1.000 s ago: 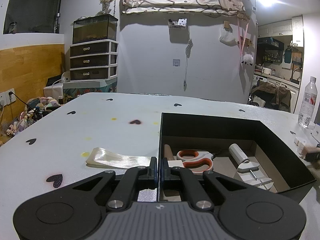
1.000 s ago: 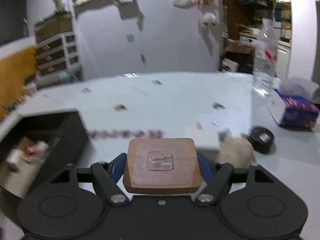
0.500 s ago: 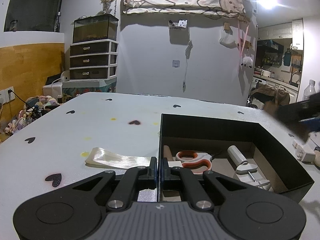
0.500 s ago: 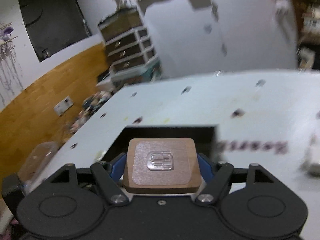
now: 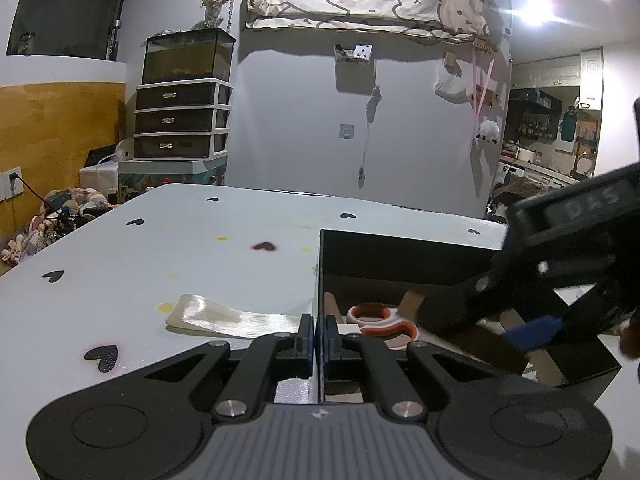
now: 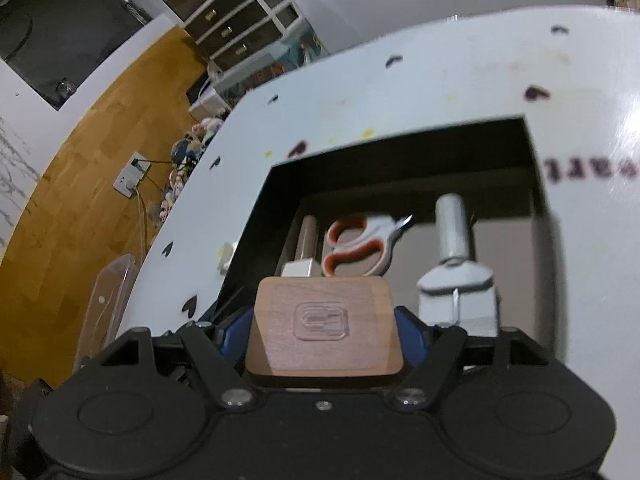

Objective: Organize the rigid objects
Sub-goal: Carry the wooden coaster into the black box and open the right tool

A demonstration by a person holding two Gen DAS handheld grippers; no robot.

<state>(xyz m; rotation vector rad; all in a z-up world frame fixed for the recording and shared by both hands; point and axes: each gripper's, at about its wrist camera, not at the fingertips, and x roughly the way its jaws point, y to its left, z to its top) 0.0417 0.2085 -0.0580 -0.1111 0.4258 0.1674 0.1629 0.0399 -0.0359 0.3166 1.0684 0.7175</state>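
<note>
My right gripper (image 6: pixel 324 328) is shut on a square wooden block (image 6: pixel 324 330) with a clear emblem, held over the open black box (image 6: pixel 256 216). The box holds orange-handled scissors (image 6: pixel 352 246), a white lint roller (image 6: pixel 454 248), a wooden stick and a small white block. My left gripper (image 5: pixel 318 334) is shut on the box's left wall (image 5: pixel 320 280), jaws on either side of it. In the left wrist view the right gripper (image 5: pixel 560 292) reaches into the box from the right and hides part of its contents; the scissors (image 5: pixel 380 320) still show.
A strip of clear tape (image 5: pixel 224 318) lies on the white heart-dotted table (image 5: pixel 160 264) left of the box. A clear plastic piece (image 6: pixel 108 304) hangs at the table's left edge. Drawers and a wooden wall stand beyond.
My right gripper has swung left with the wooden block, from over the table to above the box, tilting down. It now enters the left wrist view. The left gripper has stayed put.
</note>
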